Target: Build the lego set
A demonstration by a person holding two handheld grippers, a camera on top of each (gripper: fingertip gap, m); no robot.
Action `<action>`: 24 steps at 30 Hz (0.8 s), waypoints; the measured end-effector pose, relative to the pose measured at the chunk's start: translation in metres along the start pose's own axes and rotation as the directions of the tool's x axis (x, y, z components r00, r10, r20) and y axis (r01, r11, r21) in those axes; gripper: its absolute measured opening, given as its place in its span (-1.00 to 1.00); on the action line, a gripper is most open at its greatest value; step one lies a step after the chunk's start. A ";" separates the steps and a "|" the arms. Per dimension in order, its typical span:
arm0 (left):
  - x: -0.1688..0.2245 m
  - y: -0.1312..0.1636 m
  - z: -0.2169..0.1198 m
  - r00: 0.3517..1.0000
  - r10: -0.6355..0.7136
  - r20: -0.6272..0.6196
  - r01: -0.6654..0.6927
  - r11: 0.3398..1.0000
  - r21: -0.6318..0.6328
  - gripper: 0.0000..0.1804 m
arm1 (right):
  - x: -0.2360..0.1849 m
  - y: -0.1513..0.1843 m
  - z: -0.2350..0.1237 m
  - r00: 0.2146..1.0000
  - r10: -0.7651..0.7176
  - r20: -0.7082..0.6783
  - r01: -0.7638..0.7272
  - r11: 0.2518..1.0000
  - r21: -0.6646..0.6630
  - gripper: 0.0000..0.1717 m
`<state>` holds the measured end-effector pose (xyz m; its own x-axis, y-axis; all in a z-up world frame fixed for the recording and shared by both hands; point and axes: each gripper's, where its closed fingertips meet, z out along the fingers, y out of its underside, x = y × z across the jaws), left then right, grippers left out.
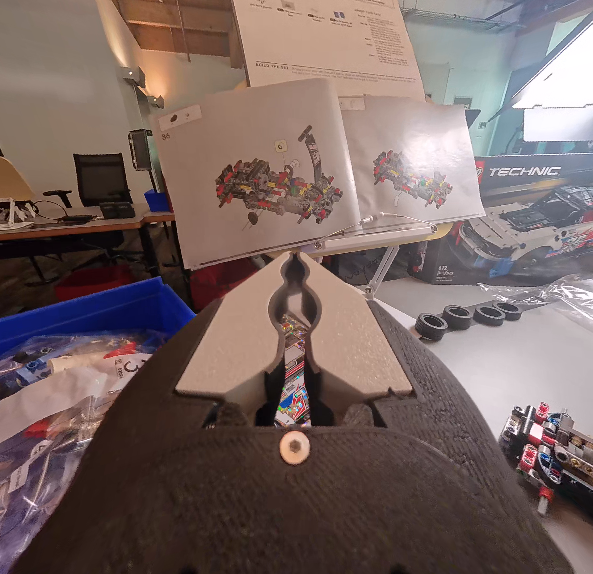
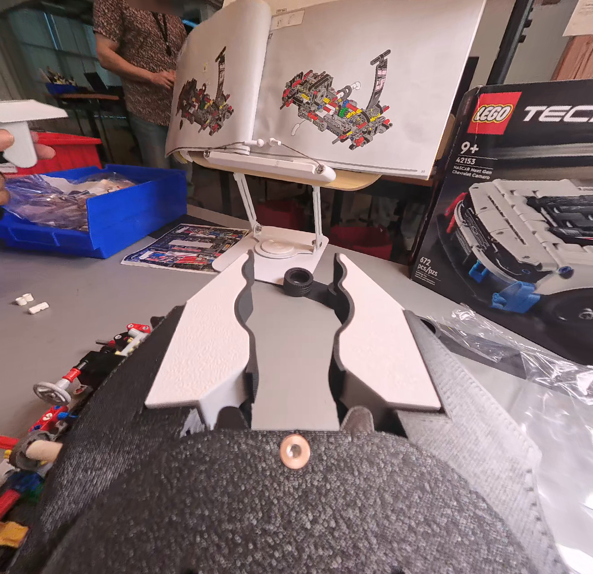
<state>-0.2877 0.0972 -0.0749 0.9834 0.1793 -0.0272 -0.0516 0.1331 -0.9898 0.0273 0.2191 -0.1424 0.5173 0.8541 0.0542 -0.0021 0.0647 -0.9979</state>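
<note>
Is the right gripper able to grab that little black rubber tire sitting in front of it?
Probably yes. The right gripper is open, and the little black rubber tire stands on the grey table just beyond its fingertips, with nothing between them.

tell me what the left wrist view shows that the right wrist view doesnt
Left only: a row of four black tyres and the shut left gripper.
Right only: small white pieces, a standing person and the open right gripper near one tyre.
Both: the open instruction booklet on its stand, the blue bin, the set box.
</note>
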 end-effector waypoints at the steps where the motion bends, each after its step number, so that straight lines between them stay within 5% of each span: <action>1: -0.001 0.002 0.001 1.000 0.011 0.006 -0.011 1.000 -0.005 -1.00 | 0.000 0.003 0.001 1.000 -0.010 0.003 0.010 1.000 -0.006 -0.44; 8: -0.014 0.014 0.003 0.999 0.031 0.033 -0.030 0.999 -0.026 -1.00 | -0.003 0.014 0.002 0.999 -0.015 0.040 0.016 1.000 -0.027 -0.60; 13: -0.032 -0.006 0.019 0.998 0.027 0.050 -0.027 1.000 -0.005 -1.00 | -0.002 0.025 0.003 0.999 -0.002 0.032 0.004 0.999 -0.054 -0.68; 24: -0.110 -0.072 0.130 0.999 -0.008 0.039 0.006 1.000 0.029 -1.00 | 0.005 0.042 0.006 0.999 -0.042 -0.003 0.041 0.996 -0.085 -0.76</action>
<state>-0.4144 0.1947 0.0178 0.9762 0.2162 -0.0142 -0.0503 0.1625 -0.9854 0.0250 0.2289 -0.1843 0.5197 0.8490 0.0958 0.0920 0.0559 -0.9942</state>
